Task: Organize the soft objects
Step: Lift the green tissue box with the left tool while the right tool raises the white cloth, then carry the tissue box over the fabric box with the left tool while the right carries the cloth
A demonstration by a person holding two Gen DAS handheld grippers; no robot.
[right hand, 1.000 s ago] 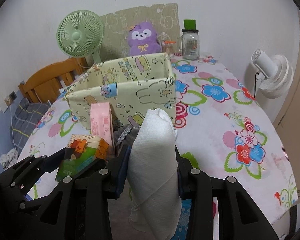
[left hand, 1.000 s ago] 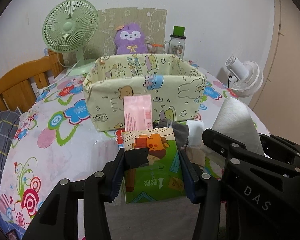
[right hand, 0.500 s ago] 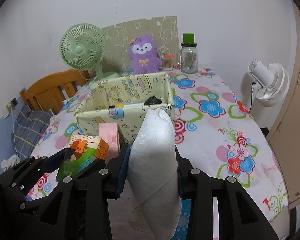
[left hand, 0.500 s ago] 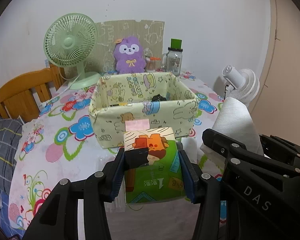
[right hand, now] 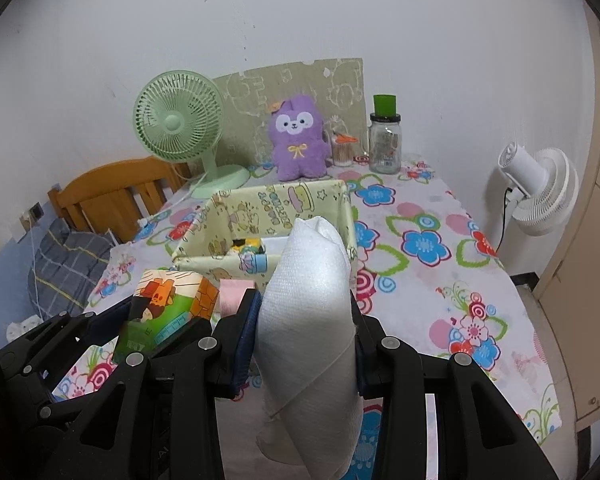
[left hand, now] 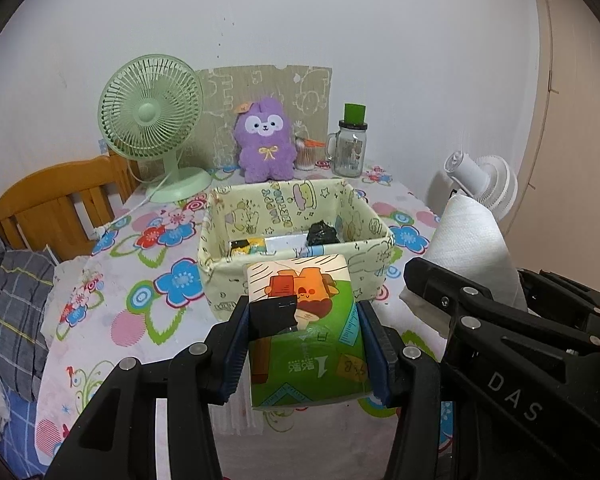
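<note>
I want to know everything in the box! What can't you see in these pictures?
- Box floor: left view, its front wall and the tissue pack hide most of it; a black thing inside is too small to identify.
- Pink pack: right view, only its top shows behind the gripper.
- Towel roll: right view, its bottom is cut off by the picture edge.
- Jar label: too small to read.

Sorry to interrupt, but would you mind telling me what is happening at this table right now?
A person is tidying soft things with two handheld tools. The left tool grips a green tissue pack; the right tool is clamped on a rolled white cloth. Both are held above the flowered tablecloth, in front of the open fabric box, which already contains a few items. A pink pack waits in front of the box.
</note>
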